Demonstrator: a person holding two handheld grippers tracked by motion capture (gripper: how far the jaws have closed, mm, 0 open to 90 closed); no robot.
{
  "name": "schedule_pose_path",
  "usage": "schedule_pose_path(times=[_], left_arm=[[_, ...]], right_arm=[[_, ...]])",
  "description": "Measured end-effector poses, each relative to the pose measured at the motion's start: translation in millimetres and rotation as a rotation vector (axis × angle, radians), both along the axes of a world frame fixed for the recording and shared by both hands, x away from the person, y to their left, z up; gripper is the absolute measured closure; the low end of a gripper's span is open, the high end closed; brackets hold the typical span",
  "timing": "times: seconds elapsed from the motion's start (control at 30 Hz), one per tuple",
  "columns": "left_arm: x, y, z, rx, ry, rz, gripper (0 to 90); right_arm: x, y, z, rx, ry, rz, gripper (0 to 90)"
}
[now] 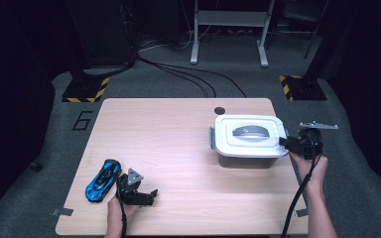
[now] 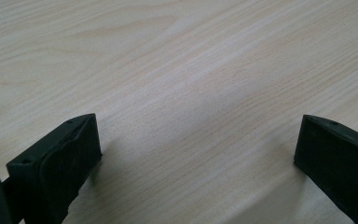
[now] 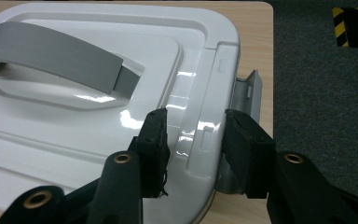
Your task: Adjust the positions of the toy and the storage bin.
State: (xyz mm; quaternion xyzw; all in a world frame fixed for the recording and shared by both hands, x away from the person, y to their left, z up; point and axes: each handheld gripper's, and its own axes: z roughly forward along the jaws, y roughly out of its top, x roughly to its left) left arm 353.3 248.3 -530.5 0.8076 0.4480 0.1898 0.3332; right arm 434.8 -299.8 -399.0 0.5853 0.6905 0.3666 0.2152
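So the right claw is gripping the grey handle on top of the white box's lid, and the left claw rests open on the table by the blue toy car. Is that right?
Not quite. The right claw is closed on the lid's edge at the side of the white box, not on the grey handle, as the right gripper view shows. The rest holds: the left claw rests open on the table by the blue toy car.

High overhead; gripper cameras close (table (image 1: 178, 148) shared)
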Motion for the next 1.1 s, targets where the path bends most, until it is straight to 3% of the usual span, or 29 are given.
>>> schedule_pose_path(times=[0.7,1.1], left_arm=[[0.0,-0.5,-0.3,-0.005,-0.005,0.007,0.5],[0.0,-0.4,-0.2,-0.004,-0.004,0.006,0.6]], right_arm=[[-13.4,19.5,-1.5,0.035,0.003,0.057,60.0],[-24.3,41.8,0.3,0.007,0.016,0.112,58.8]])
